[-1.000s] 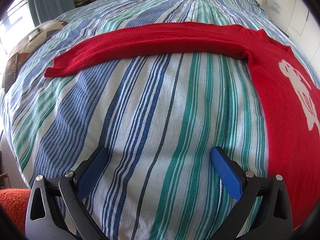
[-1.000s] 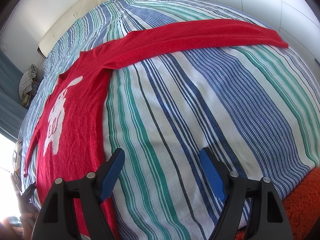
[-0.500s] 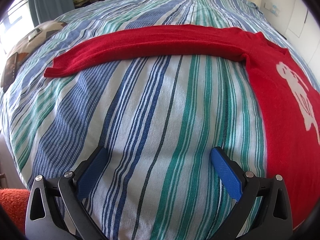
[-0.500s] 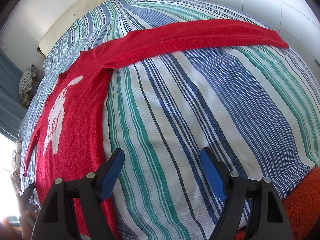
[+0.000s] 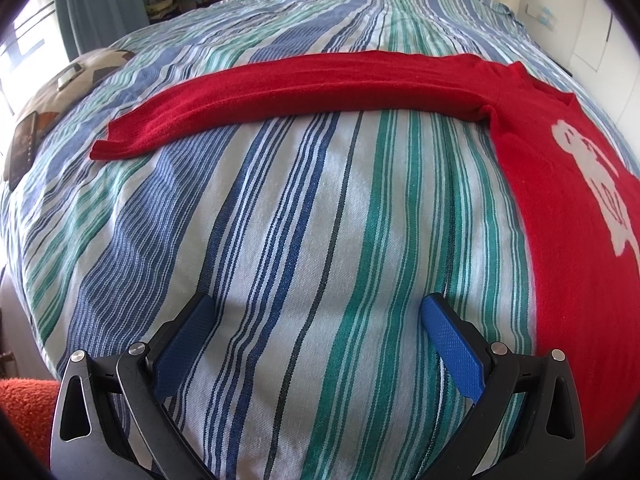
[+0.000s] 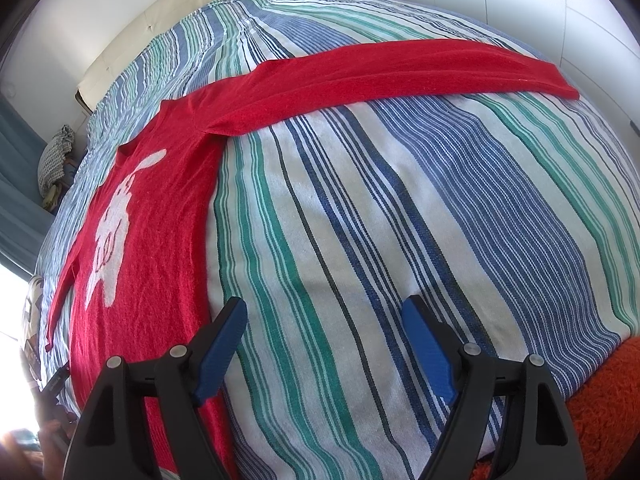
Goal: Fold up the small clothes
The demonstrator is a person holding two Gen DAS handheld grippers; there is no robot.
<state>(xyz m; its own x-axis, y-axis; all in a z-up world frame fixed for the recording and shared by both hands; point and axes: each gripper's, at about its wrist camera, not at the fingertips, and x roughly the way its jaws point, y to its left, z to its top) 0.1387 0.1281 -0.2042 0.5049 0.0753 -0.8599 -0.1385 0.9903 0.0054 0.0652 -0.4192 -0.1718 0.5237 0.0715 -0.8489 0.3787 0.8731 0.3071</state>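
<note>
- Red sweater lies flat on the striped bedspread; its body fills the right edge of the left wrist frame, the white figure on its chest facing up.
- One sleeve stretches straight out from the shoulder across the upper middle of that frame, cuff ending at the left, flat on the stripes.
- Right wrist view: same sweater sits at left of frame; the other sleeve runs across the top toward the upper right, cuff near the bed's edge.
- Left gripper: jaws spread wide, blue pads apart, nothing between them but bare bedspread. Hangs at bottom centre of frame, apart from the sweater's side edge.
- Right gripper: jaws likewise wide apart and holding nothing. Its left pad sits just beside the sweater's side edge in the picture; contact cannot be told.
- Orange fuzzy rug shows at lower right of the right wrist frame, below the bed edge.
- Cream headboard at upper left; patterned cushion at far left of the left wrist frame.
</note>
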